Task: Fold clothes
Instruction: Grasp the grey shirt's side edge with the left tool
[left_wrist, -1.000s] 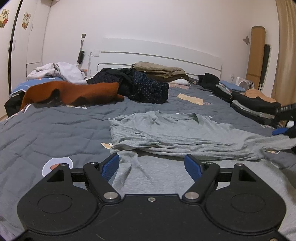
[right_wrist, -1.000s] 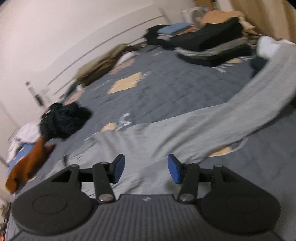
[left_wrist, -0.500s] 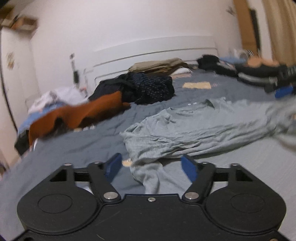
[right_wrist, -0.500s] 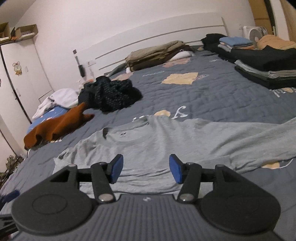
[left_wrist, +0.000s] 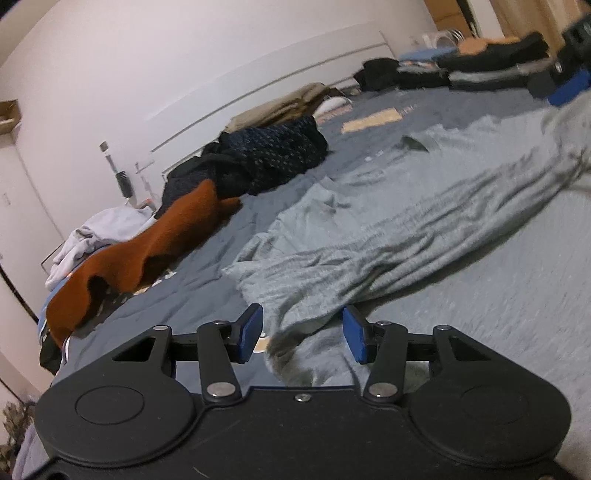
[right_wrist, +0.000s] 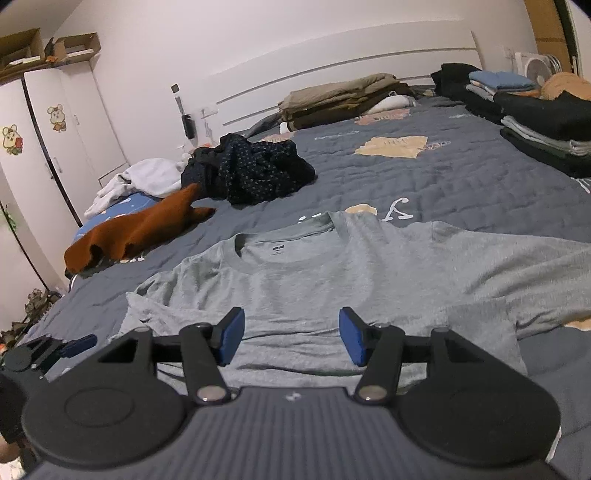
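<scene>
A grey long-sleeved T-shirt (right_wrist: 332, 280) lies spread on the dark grey bedspread (right_wrist: 461, 177), neck opening toward the headboard. In the left wrist view the same grey T-shirt (left_wrist: 388, 229) looks wrinkled, and one bunched end lies between the open fingers of my left gripper (left_wrist: 303, 334). My right gripper (right_wrist: 291, 334) is open just above the shirt's near edge, holding nothing. The right gripper shows blurred at the top right of the left wrist view (left_wrist: 570, 79), and the left gripper shows low at the left edge of the right wrist view (right_wrist: 55, 347).
A rust-orange garment (right_wrist: 136, 232), a dark dotted garment (right_wrist: 255, 170) and a white one (right_wrist: 147, 181) lie heaped on the left. Folded khaki clothes (right_wrist: 343, 98) sit by the headboard. Stacks of folded dark clothes (right_wrist: 539, 118) line the right side. A wardrobe (right_wrist: 55, 147) stands at left.
Both grippers swung left across the bed. The right one now faces the shirt's collar; the left one dropped closer to the shirt's bunched end. Both stayed open.
</scene>
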